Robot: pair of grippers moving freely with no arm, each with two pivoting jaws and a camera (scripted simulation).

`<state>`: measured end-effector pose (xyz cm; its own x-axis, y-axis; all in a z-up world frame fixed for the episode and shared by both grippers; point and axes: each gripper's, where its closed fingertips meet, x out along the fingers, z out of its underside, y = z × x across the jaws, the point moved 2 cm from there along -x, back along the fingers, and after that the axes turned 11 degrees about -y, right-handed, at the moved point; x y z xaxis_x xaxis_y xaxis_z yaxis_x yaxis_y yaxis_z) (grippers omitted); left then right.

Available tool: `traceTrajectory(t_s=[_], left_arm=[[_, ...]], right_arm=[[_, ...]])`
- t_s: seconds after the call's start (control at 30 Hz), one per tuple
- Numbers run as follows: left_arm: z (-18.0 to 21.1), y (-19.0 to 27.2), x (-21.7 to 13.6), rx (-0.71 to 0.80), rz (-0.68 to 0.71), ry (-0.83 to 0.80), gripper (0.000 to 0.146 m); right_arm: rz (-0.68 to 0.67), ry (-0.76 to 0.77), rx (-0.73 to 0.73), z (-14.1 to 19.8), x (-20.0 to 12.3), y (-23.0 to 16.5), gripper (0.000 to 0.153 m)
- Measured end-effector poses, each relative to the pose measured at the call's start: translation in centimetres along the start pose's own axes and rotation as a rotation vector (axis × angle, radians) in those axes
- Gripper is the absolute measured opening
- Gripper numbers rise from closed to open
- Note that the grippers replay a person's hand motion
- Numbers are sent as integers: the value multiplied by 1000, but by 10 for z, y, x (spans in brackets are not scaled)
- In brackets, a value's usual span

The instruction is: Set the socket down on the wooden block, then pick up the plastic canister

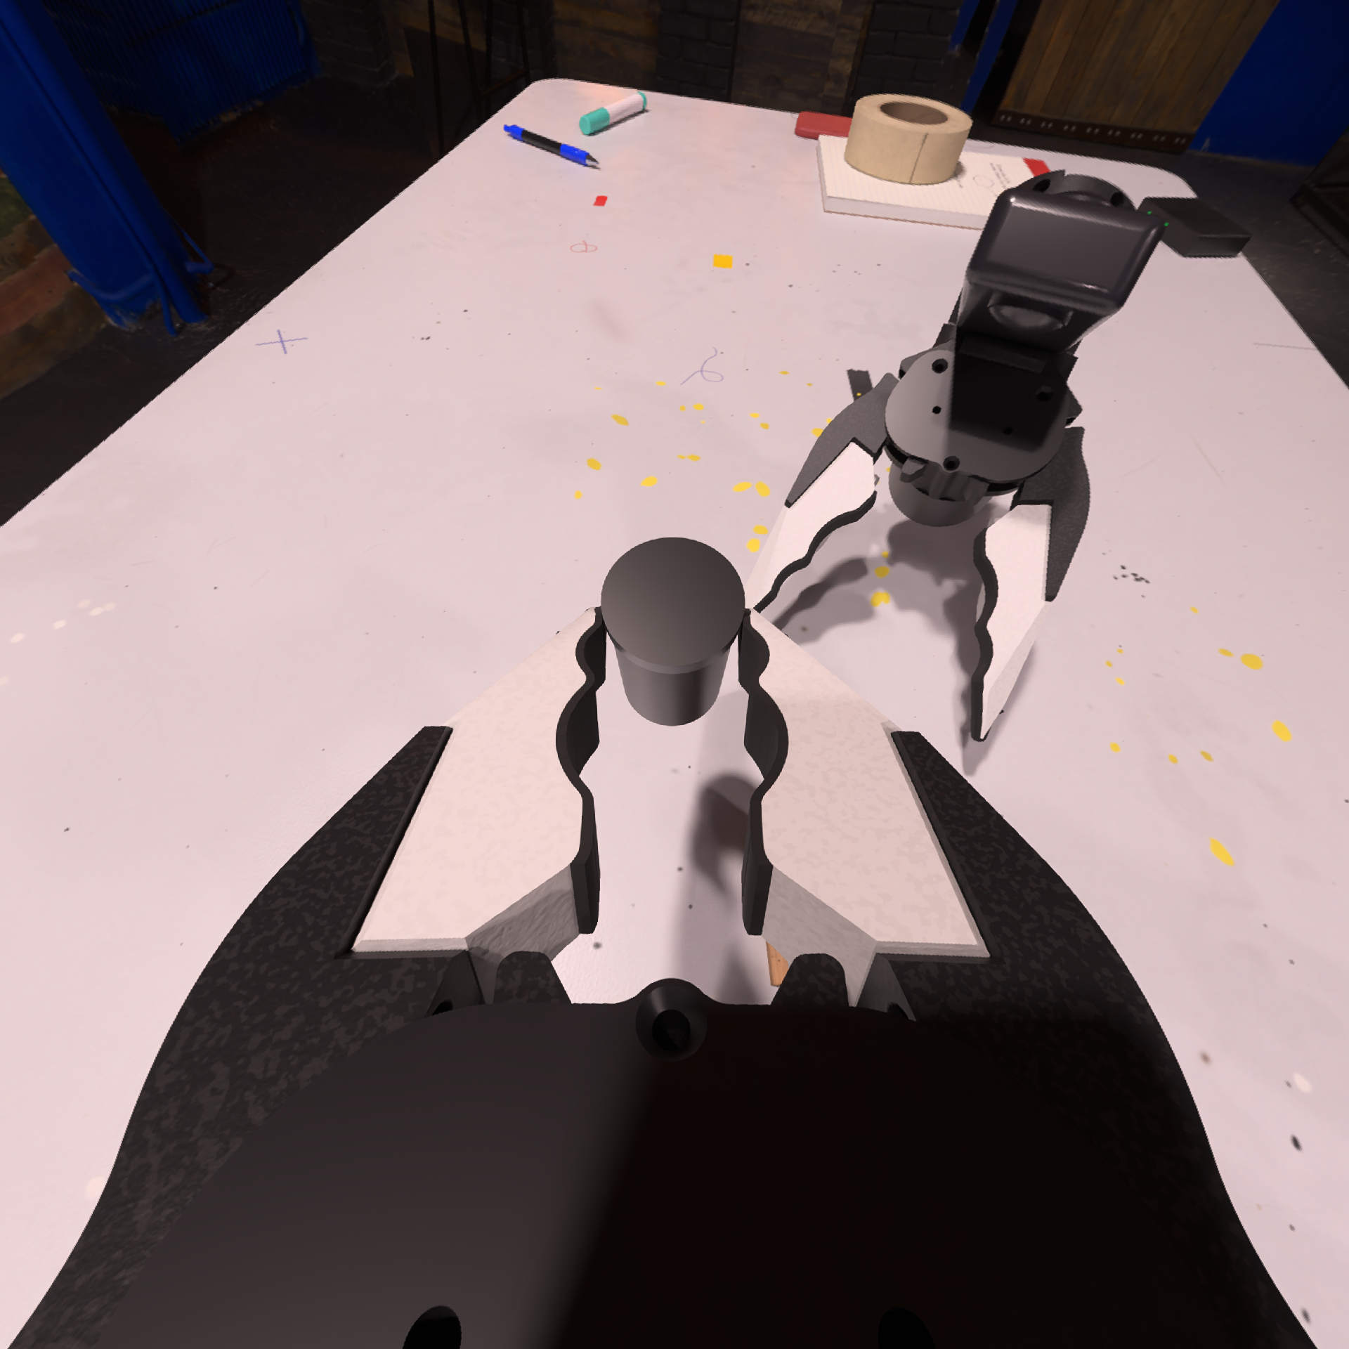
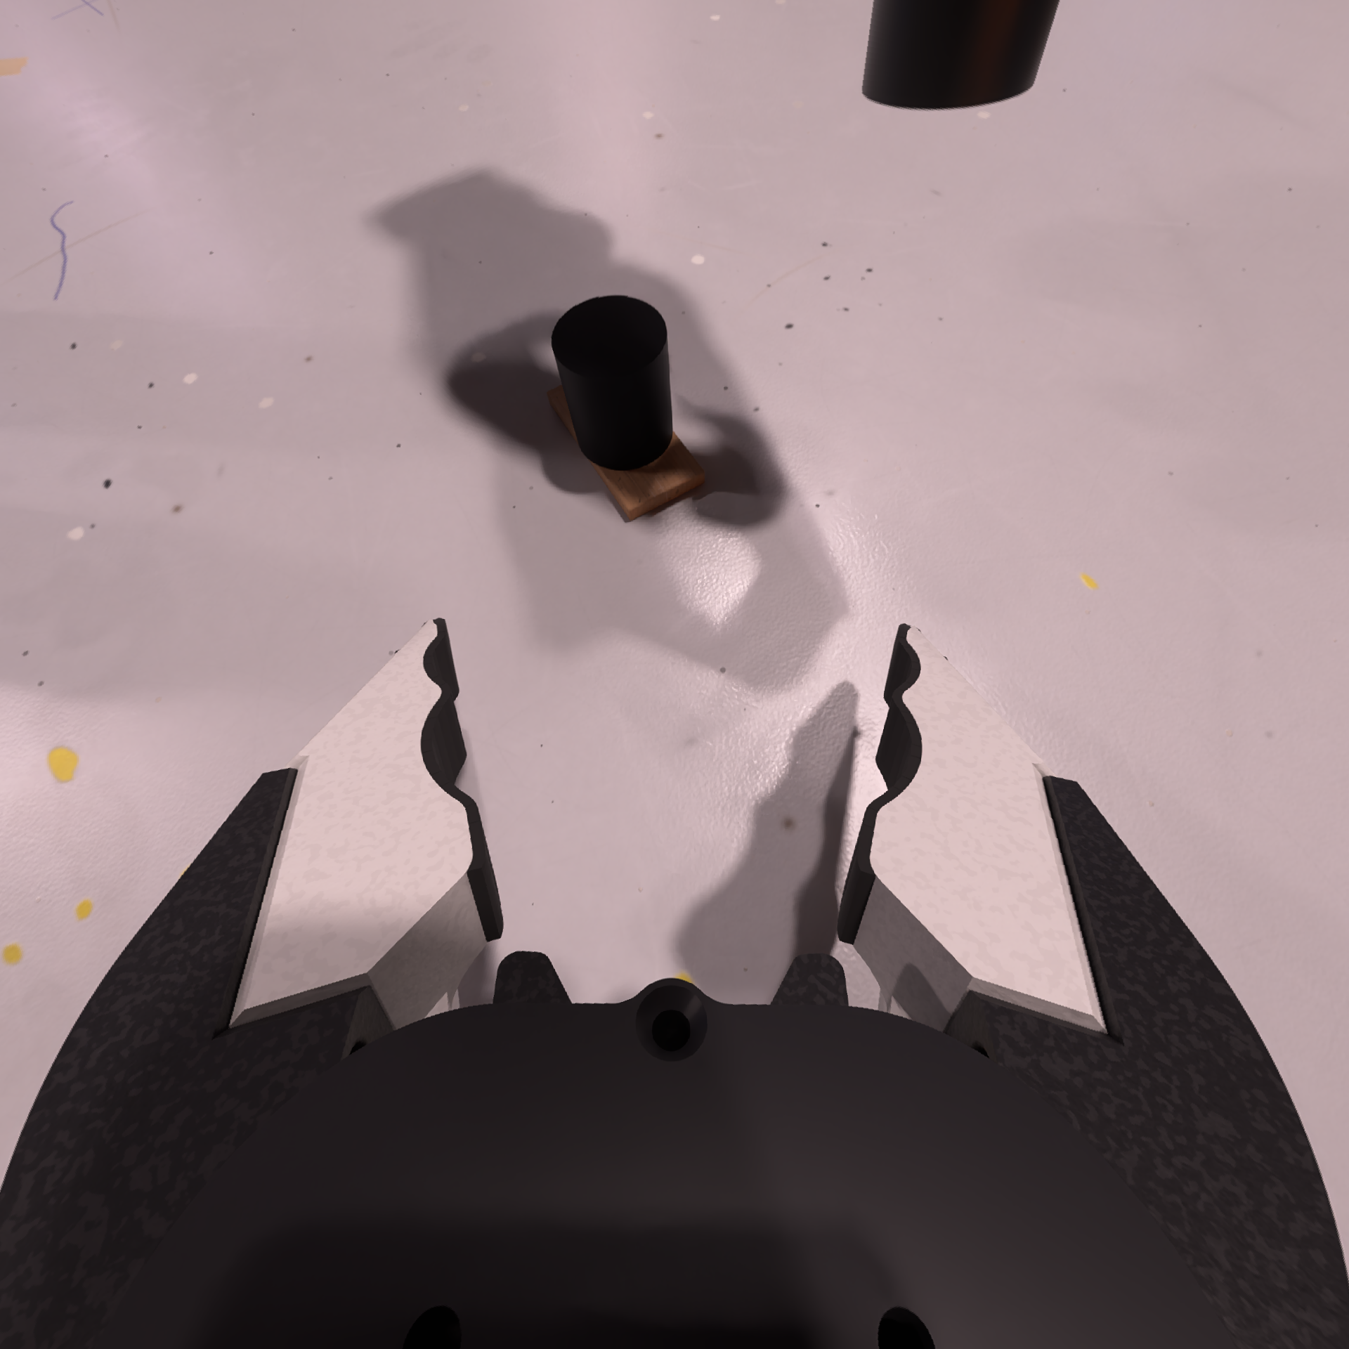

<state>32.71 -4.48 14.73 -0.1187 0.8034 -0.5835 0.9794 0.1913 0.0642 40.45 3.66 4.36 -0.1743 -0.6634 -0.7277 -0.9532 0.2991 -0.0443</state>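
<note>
My left gripper (image 1: 671, 620) is shut on the plastic canister (image 1: 671, 635), a dark grey cylinder with a wider lid, and holds it upright above the white table (image 1: 328, 511). The canister's lower end also shows at the top of the right wrist view (image 2: 956, 51). The socket (image 2: 613, 394), a black cylinder, stands upright on the small wooden block (image 2: 657, 485). My right gripper (image 2: 671, 629) is open and empty, short of the socket and above the table. It also shows in the left wrist view (image 1: 870, 671), to the right of the canister. A sliver of the block (image 1: 775, 967) shows under my left gripper.
At the far end lie a roll of beige tape (image 1: 907, 135) on a white notepad (image 1: 898, 193), a red object (image 1: 821, 124), a blue pen (image 1: 551, 144) and a teal-capped marker (image 1: 612, 113). The table's left edge runs diagonally, with a blue frame (image 1: 95, 182) beyond.
</note>
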Motion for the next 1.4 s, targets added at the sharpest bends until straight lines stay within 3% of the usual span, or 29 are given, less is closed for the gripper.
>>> traceTrajectory(t_s=[0.37,0.47,0.63,0.83,0.97,1.23,1.33,1.4], left_arm=[[13,-14,-8,-34,-33,-12,36],[14,-16,-8,-33,-43,-21,36],[14,-16,-9,-34,-40,-19,36],[14,-16,-10,-36,-37,-15,36],[14,-15,-10,-33,-37,-13,36],[12,-14,-11,-37,-29,-5,36],[13,-14,-11,-37,-27,-11,36],[13,-14,-11,-37,-25,-12,36]], right_arm=[[-37,8,-45,-13,11,-3,104],[-52,2,-70,-15,14,-4,90],[-48,-38,-93,-16,22,-4,88],[-58,-51,-82,-16,24,-2,91],[40,-10,-66,-19,18,7,115],[78,51,-53,-27,4,9,135],[38,-6,-63,-21,9,4,138],[20,-4,-100,-20,9,-1,133]])
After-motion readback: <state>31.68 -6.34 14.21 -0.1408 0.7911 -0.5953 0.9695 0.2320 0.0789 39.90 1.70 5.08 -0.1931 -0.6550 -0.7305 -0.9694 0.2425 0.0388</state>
